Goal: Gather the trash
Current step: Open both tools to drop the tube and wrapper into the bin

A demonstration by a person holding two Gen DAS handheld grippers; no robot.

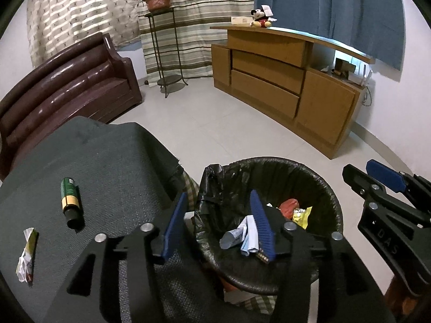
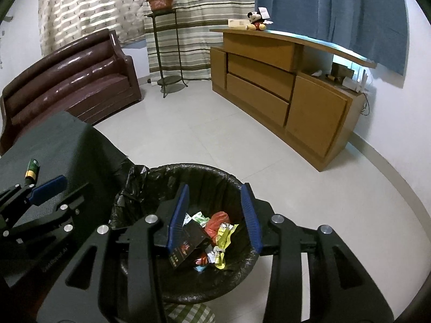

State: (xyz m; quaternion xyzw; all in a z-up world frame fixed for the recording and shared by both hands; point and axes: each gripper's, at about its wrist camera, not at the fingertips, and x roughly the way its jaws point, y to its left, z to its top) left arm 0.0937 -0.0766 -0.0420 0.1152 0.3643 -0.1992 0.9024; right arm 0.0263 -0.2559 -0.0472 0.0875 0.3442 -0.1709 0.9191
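Note:
A black-lined trash bin (image 1: 320, 180) stands on the floor beside a dark cloth-covered table (image 1: 107, 161). It holds wrappers, a red wrapper (image 1: 289, 206), a crumpled blue-white paper (image 1: 239, 235) and a black box (image 2: 188, 247). My left gripper (image 1: 218, 226) is open and empty at the bin's left rim. My right gripper (image 2: 215, 215) is open and empty above the bin (image 2: 242, 185); it also shows at the right in the left wrist view (image 1: 377, 177). A green and yellow tube (image 1: 70, 202) and a crumpled white-yellow wrapper (image 1: 27, 253) lie on the table.
A brown leather sofa (image 1: 67, 86) stands behind the table. A metal plant stand (image 1: 167, 53) and a wooden cabinet (image 1: 282, 80) with a Mickey toy (image 1: 261, 16) line the far wall. Pale tiled floor (image 1: 215, 123) lies between.

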